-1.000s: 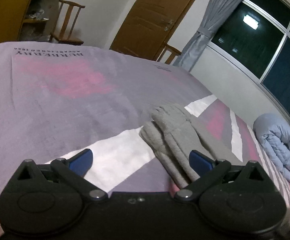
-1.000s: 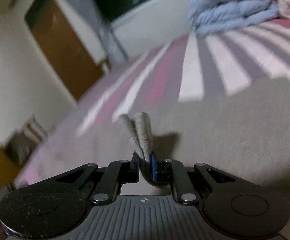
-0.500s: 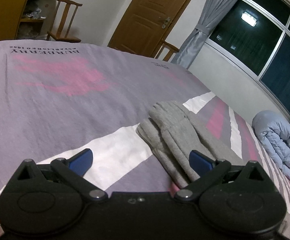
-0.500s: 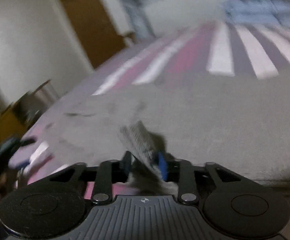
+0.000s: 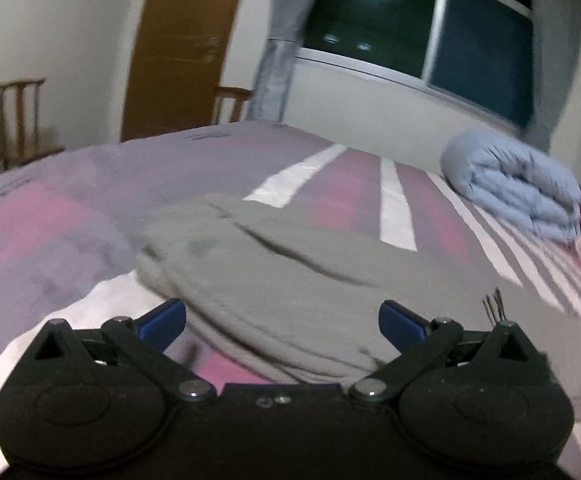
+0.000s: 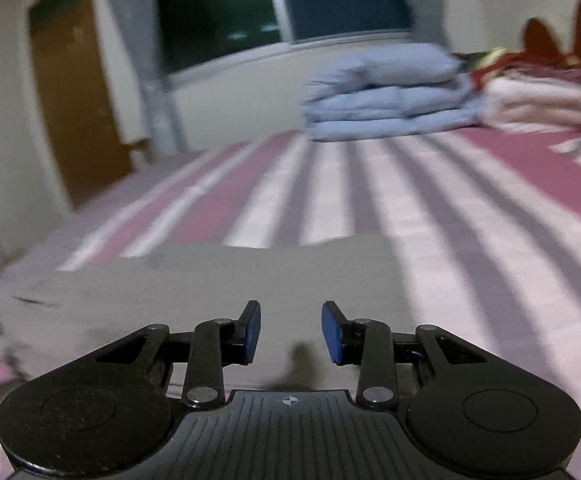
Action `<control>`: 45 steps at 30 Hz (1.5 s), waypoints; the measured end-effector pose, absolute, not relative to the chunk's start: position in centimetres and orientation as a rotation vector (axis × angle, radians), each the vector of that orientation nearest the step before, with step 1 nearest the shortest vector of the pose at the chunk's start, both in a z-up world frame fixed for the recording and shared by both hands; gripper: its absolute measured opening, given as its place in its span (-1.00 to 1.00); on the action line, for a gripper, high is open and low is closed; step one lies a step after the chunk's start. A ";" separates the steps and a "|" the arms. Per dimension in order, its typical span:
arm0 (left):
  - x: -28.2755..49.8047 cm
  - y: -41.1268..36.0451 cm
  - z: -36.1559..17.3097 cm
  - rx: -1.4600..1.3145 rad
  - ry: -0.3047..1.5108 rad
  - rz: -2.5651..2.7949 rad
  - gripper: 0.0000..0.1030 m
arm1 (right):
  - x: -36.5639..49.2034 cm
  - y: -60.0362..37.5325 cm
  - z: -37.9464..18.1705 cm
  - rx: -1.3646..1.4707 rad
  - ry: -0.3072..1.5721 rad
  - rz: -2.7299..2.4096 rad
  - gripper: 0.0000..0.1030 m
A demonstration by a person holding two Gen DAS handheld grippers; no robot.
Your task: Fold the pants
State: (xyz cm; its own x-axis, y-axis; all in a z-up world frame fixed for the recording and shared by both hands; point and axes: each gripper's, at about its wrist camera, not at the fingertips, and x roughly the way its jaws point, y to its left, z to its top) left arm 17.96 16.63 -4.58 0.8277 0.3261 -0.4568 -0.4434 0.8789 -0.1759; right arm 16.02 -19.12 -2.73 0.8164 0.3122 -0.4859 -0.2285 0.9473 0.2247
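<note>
Both wrist views sit low and close over the grey pants (image 5: 290,276) (image 6: 226,284), facing across the bed toward the window (image 5: 410,20) (image 6: 274,4). Both share the folded blue duvet (image 5: 518,188) (image 6: 386,92) beneath that window.

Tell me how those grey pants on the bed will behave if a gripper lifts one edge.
The grey knit pants will probably sag and drape, since they lie limp with soft creases. They look light, likely sliding or bunching on the striped bedsheet if pushed. Nothing suggests fragility.

Pretty clearly a home bedroom: big bed (image 6: 430,208) with a striped pink-and-purple cover, folded blue duvet (image 6: 386,96), wooden door (image 5: 178,40), curtained window (image 5: 410,16), wooden chair (image 5: 22,116).
</note>
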 end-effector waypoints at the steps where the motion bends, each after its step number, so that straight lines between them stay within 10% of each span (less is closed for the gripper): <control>1: 18.3 16.3 -4.7 -0.275 0.440 0.405 0.89 | 16.0 -19.7 -2.8 0.149 0.541 0.272 -0.31; 28: 22.8 15.4 -6.3 -0.068 0.526 0.474 0.89 | 30.5 -20.5 -6.3 0.114 0.742 0.196 -0.29; 45: 21.7 17.1 -6.5 -0.114 0.554 0.511 0.88 | 20.5 -8.0 -4.9 0.143 0.639 0.560 -0.28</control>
